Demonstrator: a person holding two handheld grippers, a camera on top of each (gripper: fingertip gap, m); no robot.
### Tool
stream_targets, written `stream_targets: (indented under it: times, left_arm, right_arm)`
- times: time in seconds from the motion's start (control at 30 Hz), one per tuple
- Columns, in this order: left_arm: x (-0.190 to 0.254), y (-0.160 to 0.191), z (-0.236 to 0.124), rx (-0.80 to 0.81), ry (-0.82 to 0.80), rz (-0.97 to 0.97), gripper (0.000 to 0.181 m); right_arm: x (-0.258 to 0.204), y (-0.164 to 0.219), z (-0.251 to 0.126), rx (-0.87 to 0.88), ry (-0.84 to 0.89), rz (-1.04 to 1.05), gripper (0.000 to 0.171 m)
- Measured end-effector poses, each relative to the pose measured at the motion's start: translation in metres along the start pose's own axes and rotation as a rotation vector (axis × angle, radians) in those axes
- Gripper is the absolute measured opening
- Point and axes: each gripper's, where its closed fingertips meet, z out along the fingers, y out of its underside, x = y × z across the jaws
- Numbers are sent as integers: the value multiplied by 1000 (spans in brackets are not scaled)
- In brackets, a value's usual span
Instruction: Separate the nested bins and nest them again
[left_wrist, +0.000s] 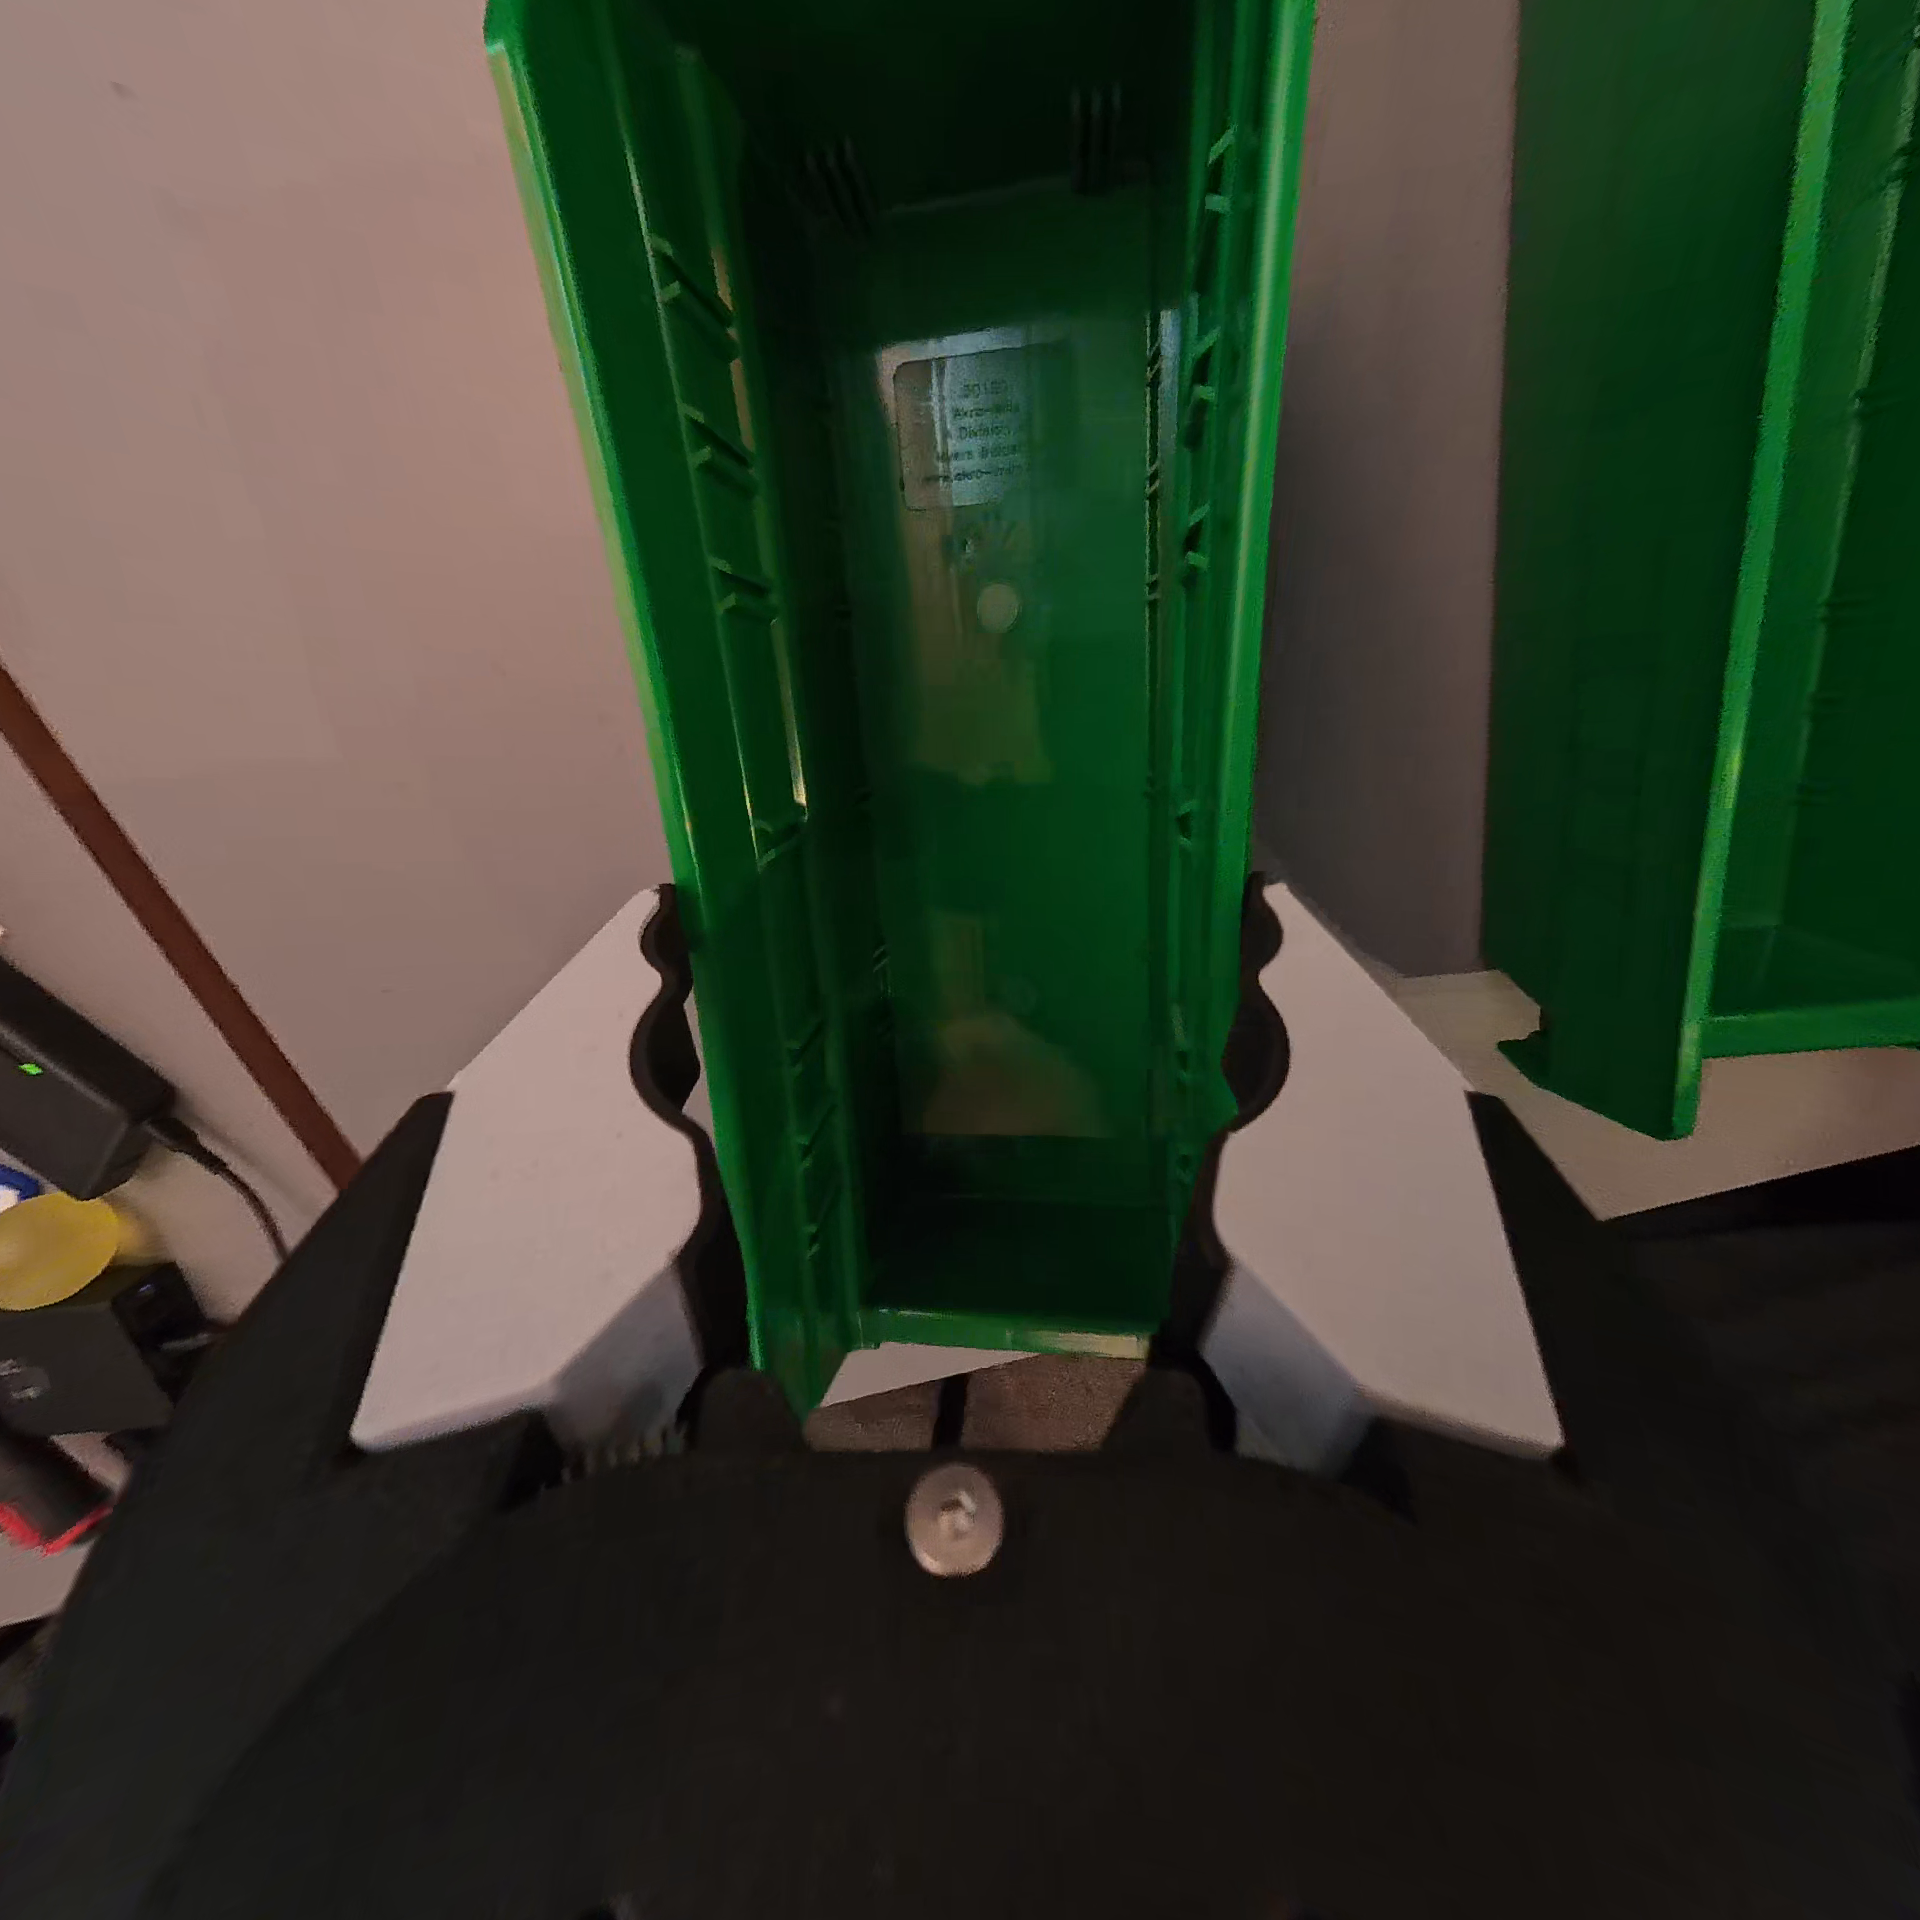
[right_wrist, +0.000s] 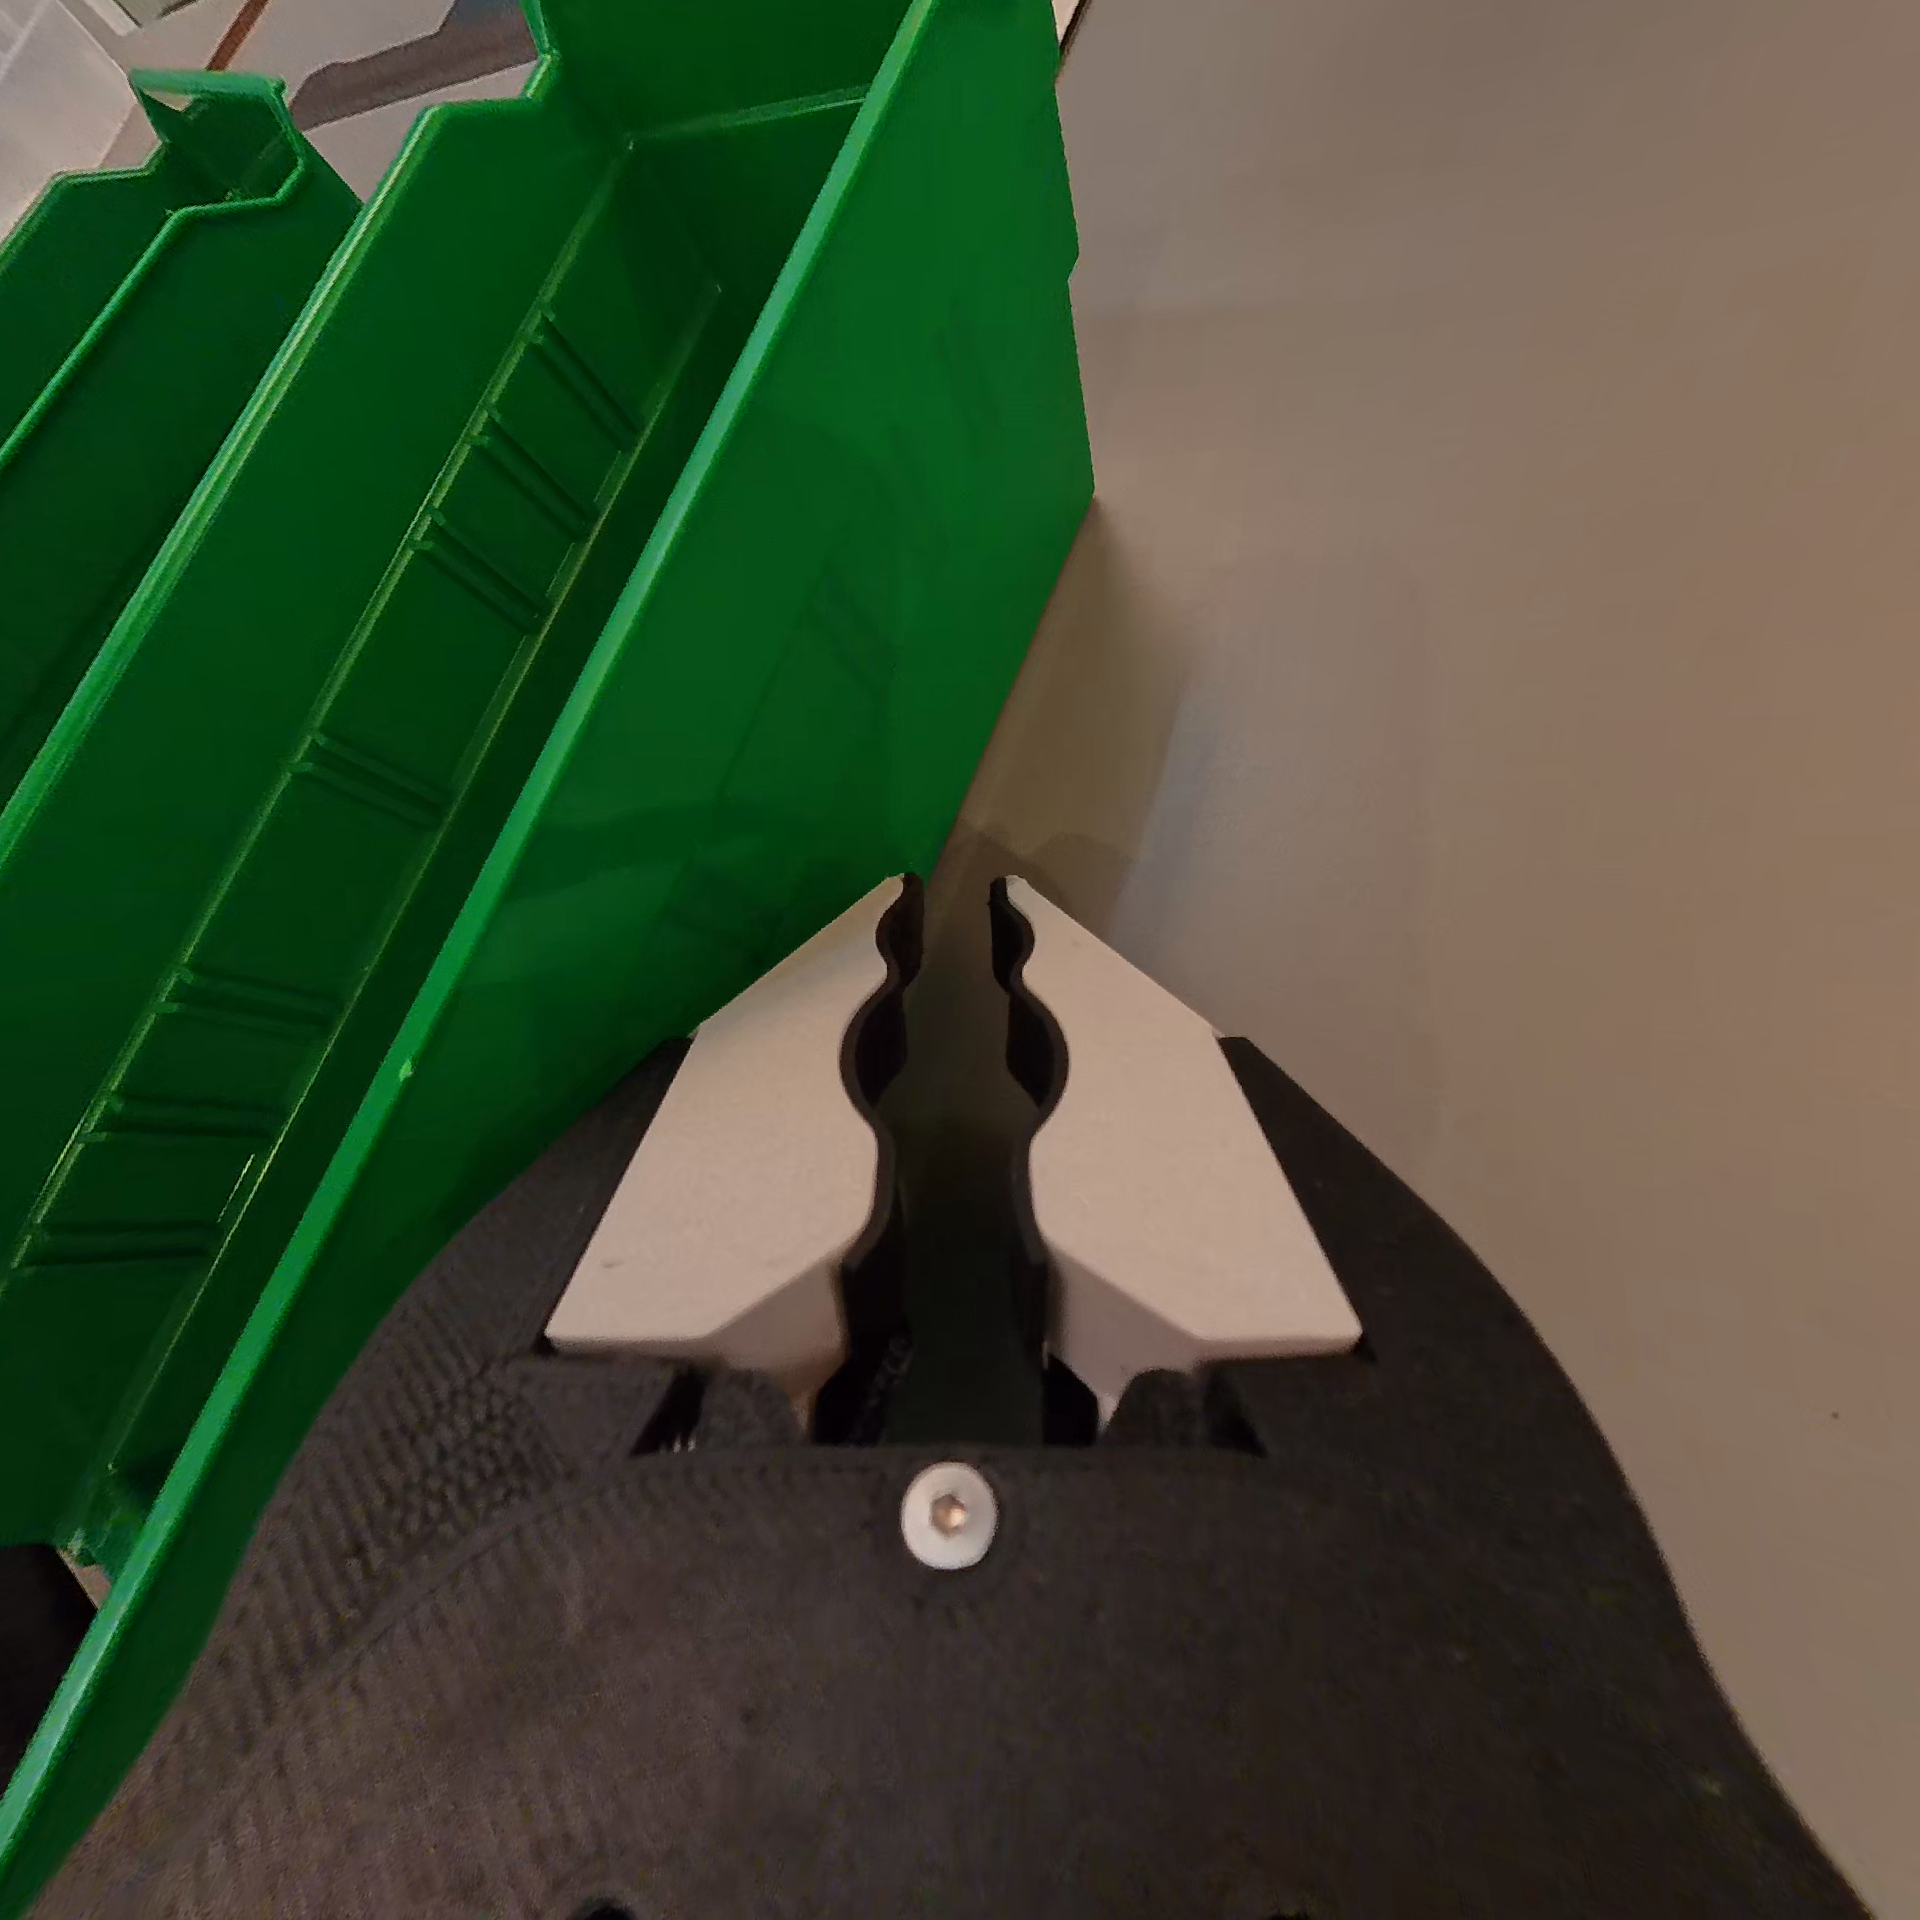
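Two long green plastic bins are apart, side by side. My left gripper (left_wrist: 958, 891) is shut across the near end of one green bin (left_wrist: 997, 727), with a finger on each side wall; I look into its open top, and a label shows through its floor. The second green bin (left_wrist: 1704, 623) stands to the right. In the right wrist view this second bin (right_wrist: 582, 644) fills the left side, and the first bin (right_wrist: 156, 270) lies beyond it. My right gripper (right_wrist: 956, 883) is almost closed on a thin dark green edge at the second bin's near end.
A pale beige surface (right_wrist: 1507, 623) lies to the right of the bins. At the left are a black power brick with a green light (left_wrist: 62, 1091), a cable, a yellow object (left_wrist: 52, 1247) and a brown strip (left_wrist: 156, 894).
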Motion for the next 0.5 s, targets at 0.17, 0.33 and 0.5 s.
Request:
stream_targets:
  times: [0.17,0.33,0.5]
  left_arm:
    - [3,-9,-8,63,65,-33,98]
    - [10,-13,-11,99,164,-67,98]
    - [12,-12,-8,103,187,-79,101]
  right_arm:
    - [0,0,0,0,0,1,12]
    - [0,0,0,-1,-1,2,12]
    - [0,0,0,-2,-1,0,12]
